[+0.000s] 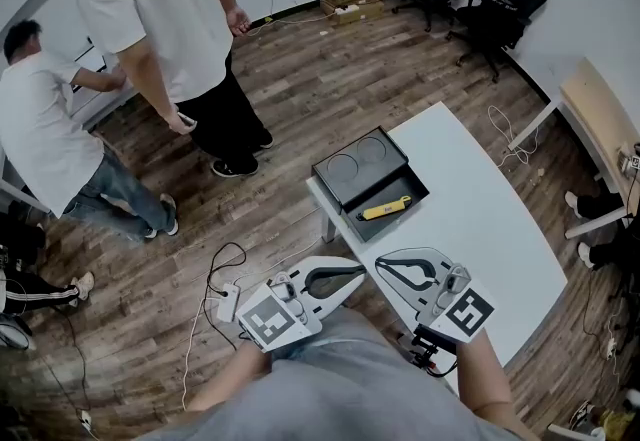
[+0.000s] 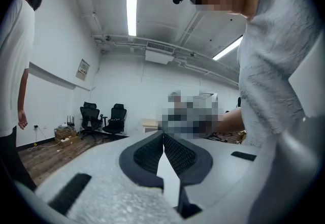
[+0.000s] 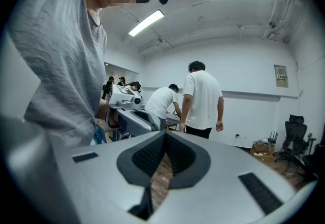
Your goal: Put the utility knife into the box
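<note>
Left gripper (image 1: 352, 274) was held close to the body, jaws closed tip to tip with nothing between them. Right gripper (image 1: 386, 262) was the same, and the 2 tips nearly faced each other over the near end of the white table (image 1: 480, 219). Further out, the yellow utility knife (image 1: 385, 209) already lay inside the open tray of the black box (image 1: 350, 169), so the task looked done. Risk: the box sat right at a table corner, so a careless nudge from either gripper could shove it off the edge. Beyond it, a standing person (image 1: 160, 19) was near enough to bump the table.
</note>
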